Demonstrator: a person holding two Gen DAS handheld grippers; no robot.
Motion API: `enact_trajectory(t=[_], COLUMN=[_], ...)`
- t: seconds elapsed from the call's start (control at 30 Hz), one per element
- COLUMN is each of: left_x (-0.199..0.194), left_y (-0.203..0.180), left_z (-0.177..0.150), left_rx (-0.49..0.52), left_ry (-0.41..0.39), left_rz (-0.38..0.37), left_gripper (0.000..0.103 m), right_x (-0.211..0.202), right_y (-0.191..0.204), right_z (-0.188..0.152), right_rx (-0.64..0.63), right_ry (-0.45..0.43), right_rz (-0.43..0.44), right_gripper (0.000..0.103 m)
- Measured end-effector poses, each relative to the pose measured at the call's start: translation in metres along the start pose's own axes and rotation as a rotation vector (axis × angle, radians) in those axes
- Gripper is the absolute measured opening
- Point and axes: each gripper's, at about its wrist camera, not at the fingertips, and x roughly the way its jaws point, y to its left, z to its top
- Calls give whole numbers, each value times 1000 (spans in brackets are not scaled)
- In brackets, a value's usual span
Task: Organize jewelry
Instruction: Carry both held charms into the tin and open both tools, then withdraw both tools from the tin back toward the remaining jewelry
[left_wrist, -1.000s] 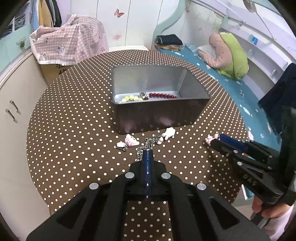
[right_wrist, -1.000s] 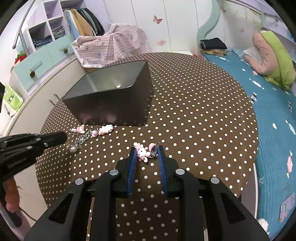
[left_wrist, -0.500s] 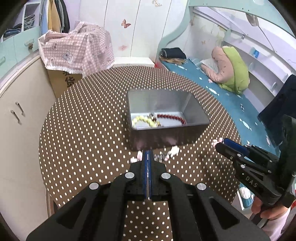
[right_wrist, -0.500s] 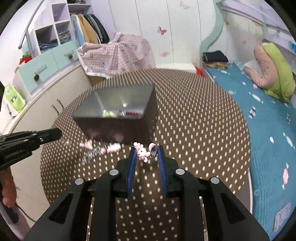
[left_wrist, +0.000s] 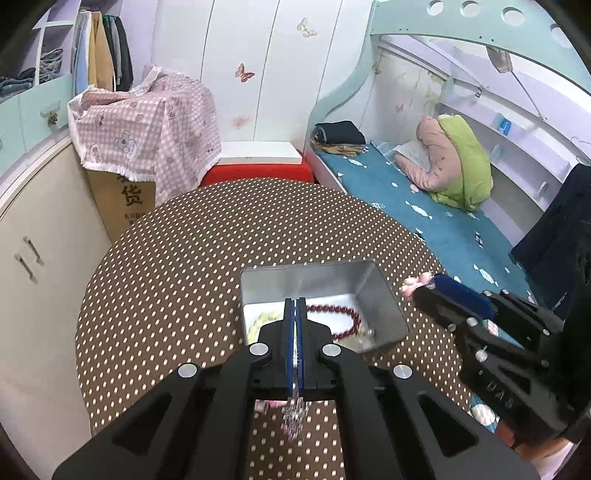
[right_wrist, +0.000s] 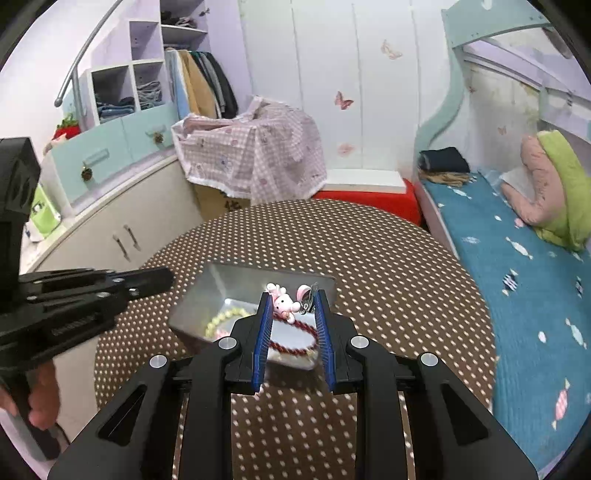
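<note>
Silvery chain (left_wrist: 294, 417) blurs beneath the left gripper (left_wrist: 295, 308), whose jaws are pressed together on it; its lower end and a pink charm are hard to make out. The right gripper (right_wrist: 291, 301) has jaws clamped on a pink bunny charm (right_wrist: 282, 303) with a metal clip, held above the metal tin (right_wrist: 236, 282) on the dotted worktop (right_wrist: 388, 266). Inside the tin lie a red bead bracelet (left_wrist: 347, 323) and a pale yellow one (right_wrist: 221, 317), partly hidden. Both grippers tilt downward.
</note>
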Motion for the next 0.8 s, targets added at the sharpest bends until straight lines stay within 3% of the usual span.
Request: enact_trajectory(t=[0.07,0.1,0.13,0.17,0.2,0.8], left_x=[6,11,14,16,15,5], left_y=[0,1,2,5,6,34], left_z=[4,6,5,3,1,-41], left_rx=[-2,-9,-15,-22,-24,-63], left_ry=[1,22,36,40,33,84], left_rz=[18,37,47,52,55,110], left_gripper=[5,15,26,46,51,51], right_x=[7,10,14,15,14,3], right_y=[1,1,0,0,-2,-11], right_z=[4,5,6,5,4,-39], right_rx=[-7,-7,-2,2,5,36], right_ry=[13,26,42,44,28,79], right_rz=[23,30,23,4,-23,-54], right_gripper=[29,35,61,77,77,77])
